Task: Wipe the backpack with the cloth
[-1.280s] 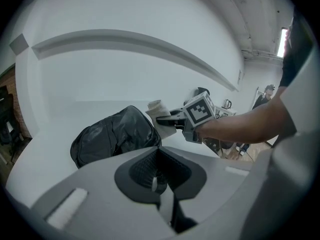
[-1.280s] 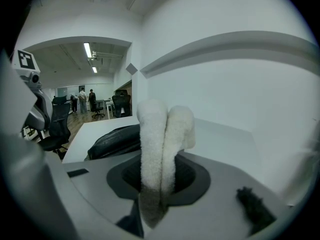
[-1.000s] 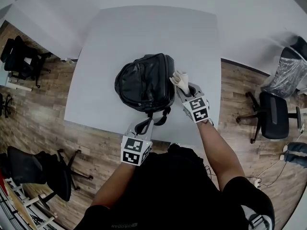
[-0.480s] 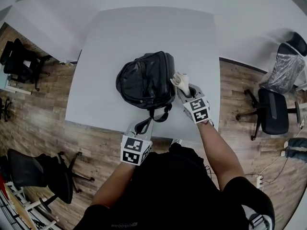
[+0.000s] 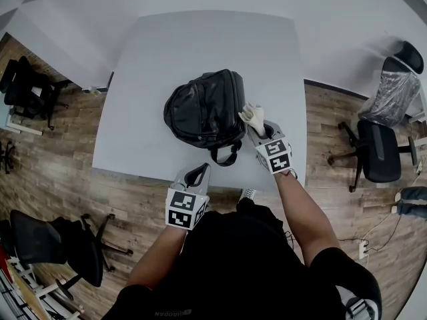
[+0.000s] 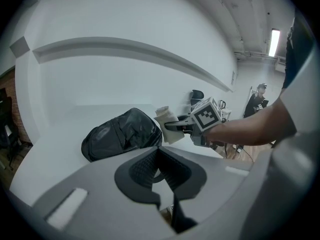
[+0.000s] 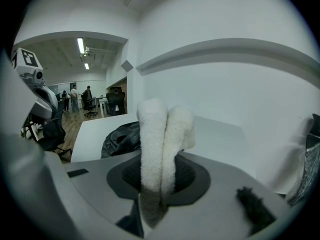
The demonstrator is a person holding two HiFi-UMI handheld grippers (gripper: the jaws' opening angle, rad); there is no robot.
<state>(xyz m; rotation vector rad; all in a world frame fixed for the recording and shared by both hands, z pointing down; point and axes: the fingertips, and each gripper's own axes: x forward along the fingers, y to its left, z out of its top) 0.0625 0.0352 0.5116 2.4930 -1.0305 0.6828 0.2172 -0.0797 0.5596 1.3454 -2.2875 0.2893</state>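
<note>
There was one backpack [image 5: 203, 109], one cloth [image 5: 252, 117] and one table [image 5: 200, 39]. Two grippers were present, the left gripper [image 5: 197, 172] and the right gripper [image 5: 257, 127]. At least four office chairs [image 5: 380, 153] were visible.

The backpack [image 5: 203, 109] has slid slightly away from us on the table [image 5: 200, 39]. Its handle loop [image 5: 225, 155], which reached our left gripper [image 5: 199, 172], now lies apart from it. Our right gripper [image 5: 257, 127] and its cloth [image 5: 251, 115] moved along beside the bag.

surface: pale grey tabletop [image 5: 200, 39] | on it: black backpack [image 5: 203, 109] lying flat, right of centre (handle loop toward the near edge) | below: wood floor [image 5: 60, 152]
</note>
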